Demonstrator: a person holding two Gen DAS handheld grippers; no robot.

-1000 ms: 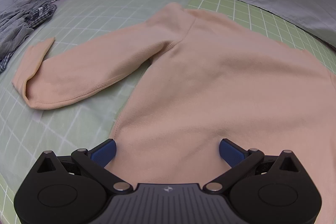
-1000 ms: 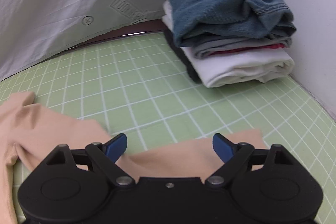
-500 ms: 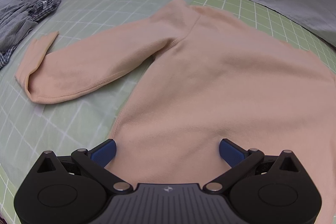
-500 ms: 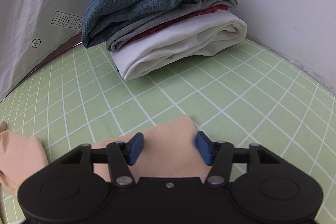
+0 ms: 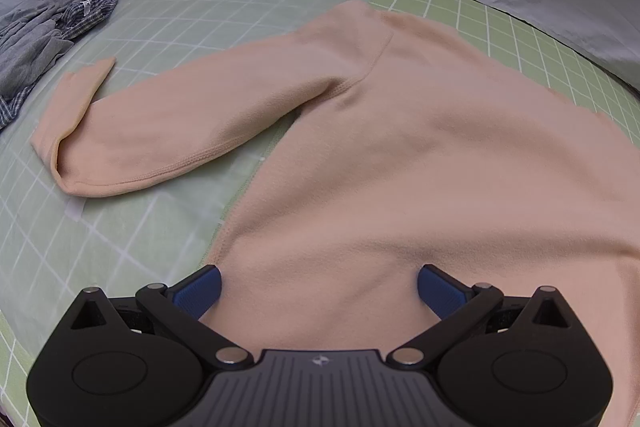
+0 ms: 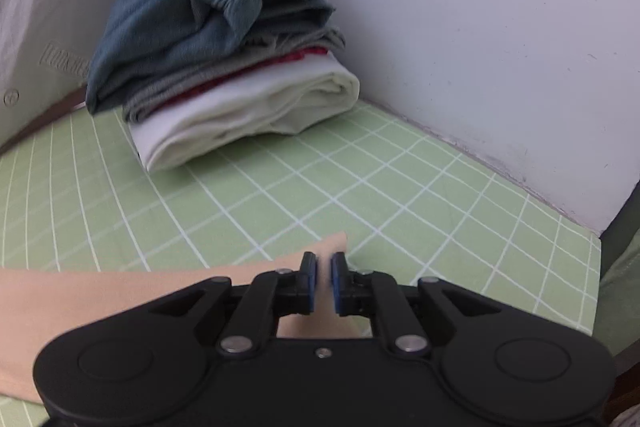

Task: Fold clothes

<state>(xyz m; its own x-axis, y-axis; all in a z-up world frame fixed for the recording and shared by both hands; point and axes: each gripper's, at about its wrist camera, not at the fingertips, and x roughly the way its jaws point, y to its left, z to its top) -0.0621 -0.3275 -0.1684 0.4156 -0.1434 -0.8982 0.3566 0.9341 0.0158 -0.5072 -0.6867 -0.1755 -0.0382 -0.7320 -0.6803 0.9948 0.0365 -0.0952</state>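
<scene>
1. Now at the early stage of folding: sweater (image 5: pixel 400 167) lies spread flat on the mat (image 5: pixel 120 239), nothing folded in yet.
2. Right gripper (image 6: pixel 323 279) closing, jaws down to a narrow slit, with the end of the right sleeve (image 6: pixel 120 291) between the pads; looks like a pinch on the cuff edge.
3. Left gripper (image 5: pixel 320 287) stands wide, jaws straddling the sweater's lower left corner at the hem, pads not pressing on cloth.
4. Next, probably: lift the pinched sleeve and carry it across the body, keeping it low so the body stays flat; meanwhile close the left jaws on the hem or hold the corner down.
5. Seen only from the left wrist: the whole body, the left sleeve (image 5: pixel 200 115) stretched out with its cuff turned back, and an unfolded grey and checked heap (image 5: pixel 36 47) at the mat's far left.
6. Seen only from the right wrist: the pinch itself, and a folded stack (image 6: pixel 224 59) near the wall (image 6: pixel 480 47), well apart from the sleeve; likely where the sweater goes when done.
</scene>
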